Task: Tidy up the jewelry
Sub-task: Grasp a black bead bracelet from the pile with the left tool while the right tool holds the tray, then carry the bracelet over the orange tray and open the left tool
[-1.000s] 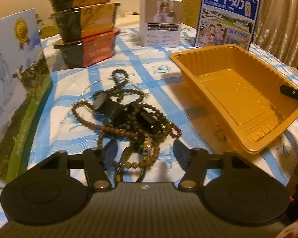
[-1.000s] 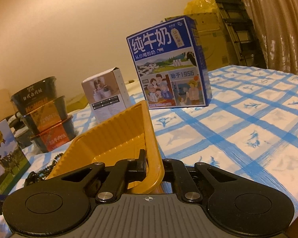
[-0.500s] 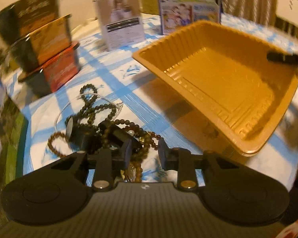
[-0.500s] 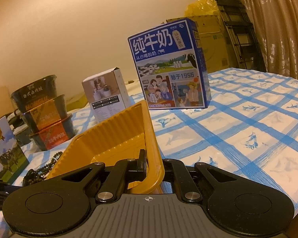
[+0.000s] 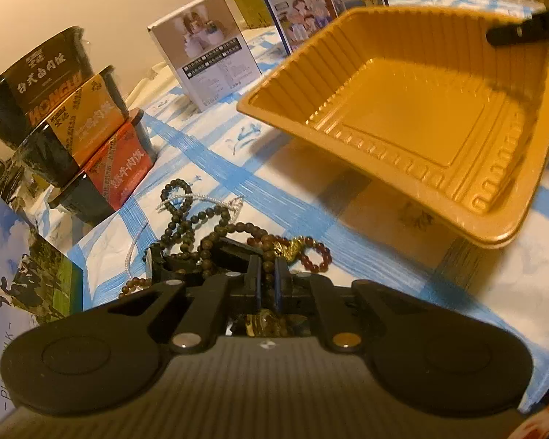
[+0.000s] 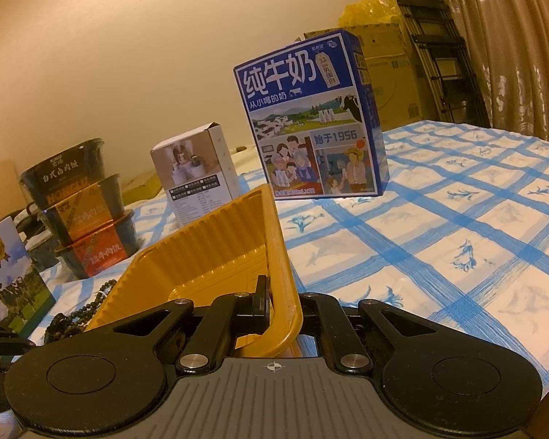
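Warm, dim light falls on a plain cream wall (image 6: pixel 128 55) behind the table (image 6: pixel 457 219), which wears a blue-checked white cloth, while brown patterned curtains (image 6: pixel 512 36), a dark folded metal rack (image 6: pixel 432 36) and stacked cardboard boxes (image 6: pixel 391 73) fill the right corner.

Open tablecloth (image 6: pixel 457 241) is lying free to the right of the yellow tray (image 5: pixel 413 109), as far as the curtain. The tray is sitting tilted with one side raised, blocking the middle; behind it the blue milk carton (image 6: pixel 311 120) and small white box (image 6: pixel 195 179) are standing upright, with a narrow gap between them. Stacked instant-food bowls (image 5: pixel 73 117) and a green-printed carton (image 5: pixel 25 285) are closing off the left side around the tangled bead jewelry (image 5: pixel 216 241).
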